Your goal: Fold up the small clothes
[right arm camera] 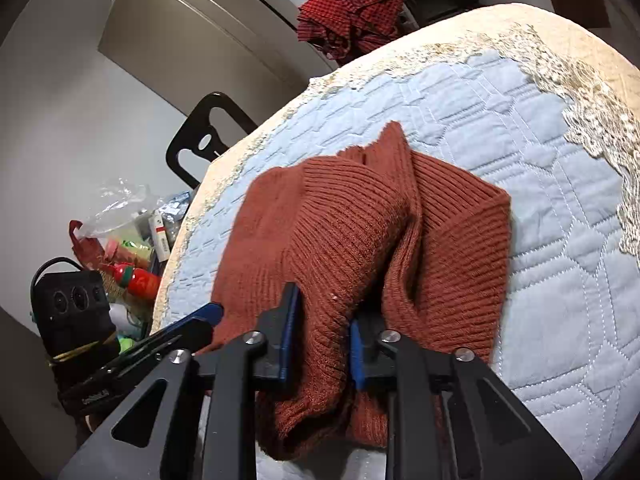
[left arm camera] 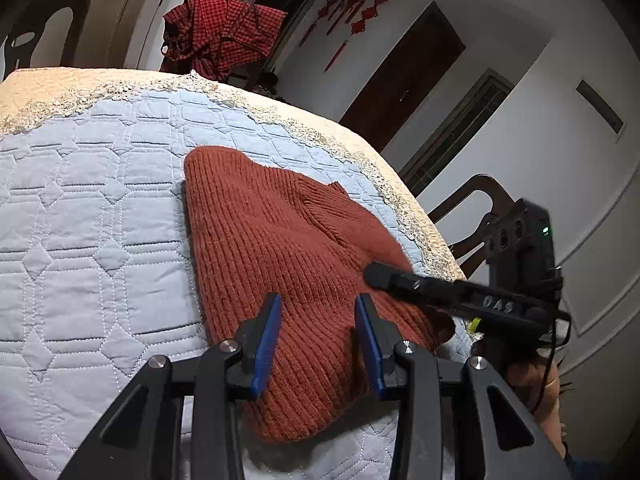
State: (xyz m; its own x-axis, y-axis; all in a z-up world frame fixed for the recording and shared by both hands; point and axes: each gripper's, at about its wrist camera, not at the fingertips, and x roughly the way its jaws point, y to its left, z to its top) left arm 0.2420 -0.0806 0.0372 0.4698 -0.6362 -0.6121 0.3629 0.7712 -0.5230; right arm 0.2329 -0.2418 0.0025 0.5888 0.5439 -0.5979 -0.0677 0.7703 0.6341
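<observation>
Pinching a raised fold of the rust knit garment (right arm camera: 360, 240) on the quilted table cover (right arm camera: 560, 240), right gripper (right arm camera: 324, 344) readies a fold-over while left gripper (left arm camera: 318, 344) hovers unclenched above its flat half.

The rust-brown garment (left arm camera: 288, 264) was ribbed knit, matt and coarse. Beneath it the pale blue cover (left arm camera: 92, 216) was quilted cloth, lace-edged. Both grippers' arms looked matt black plastic with shiny metal rivets (right arm camera: 253, 337).
</observation>
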